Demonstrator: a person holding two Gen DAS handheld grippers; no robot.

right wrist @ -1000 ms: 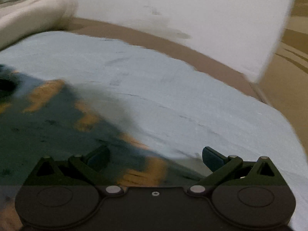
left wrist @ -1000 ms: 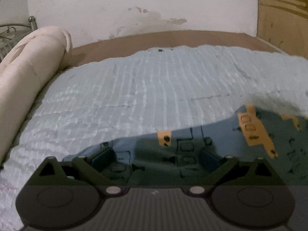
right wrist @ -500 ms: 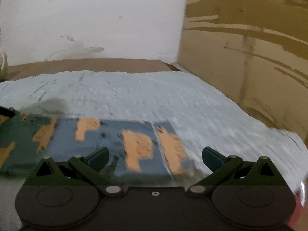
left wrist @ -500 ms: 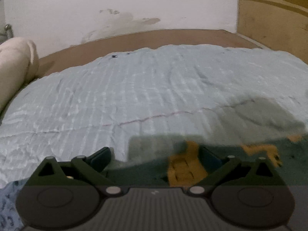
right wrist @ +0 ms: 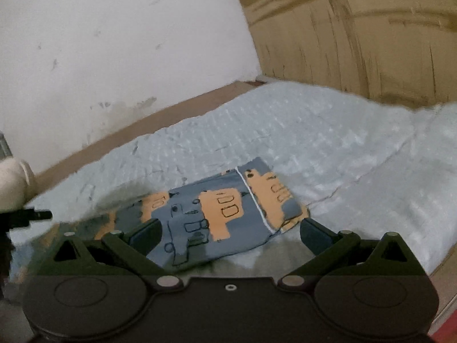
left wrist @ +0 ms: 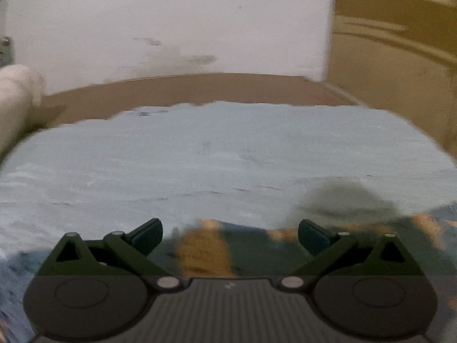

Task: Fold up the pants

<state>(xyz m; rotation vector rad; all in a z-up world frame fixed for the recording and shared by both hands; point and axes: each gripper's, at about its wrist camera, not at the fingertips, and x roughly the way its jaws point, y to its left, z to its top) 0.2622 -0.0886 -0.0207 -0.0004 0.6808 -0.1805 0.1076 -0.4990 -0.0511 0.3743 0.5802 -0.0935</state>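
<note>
The pants [right wrist: 217, 214] are grey-blue with orange patches and black outline drawings. They lie flat on the pale blue bedspread [right wrist: 328, 143], one leg end with a white seam pointing to the far right. My right gripper [right wrist: 230, 233] hovers open over that leg, nothing between its fingers. In the left wrist view the picture is blurred; the pants [left wrist: 205, 245] show as an orange and dark strip just beyond my left gripper [left wrist: 230, 235], which is open and holds nothing. The left edge of the pants is hidden behind the grippers.
A cream rolled cushion [left wrist: 17, 103] lies at the bed's left end. A white stained wall [left wrist: 171, 28] and brown bed frame [left wrist: 185, 88] close the far side. A wooden panel [right wrist: 357, 37] stands along the right. Part of the other gripper [right wrist: 25, 217] pokes in at the left.
Both views have swung to the right and pulled up and back. The right gripper now sees the whole leg end from higher up. Both grippers stay open.
</note>
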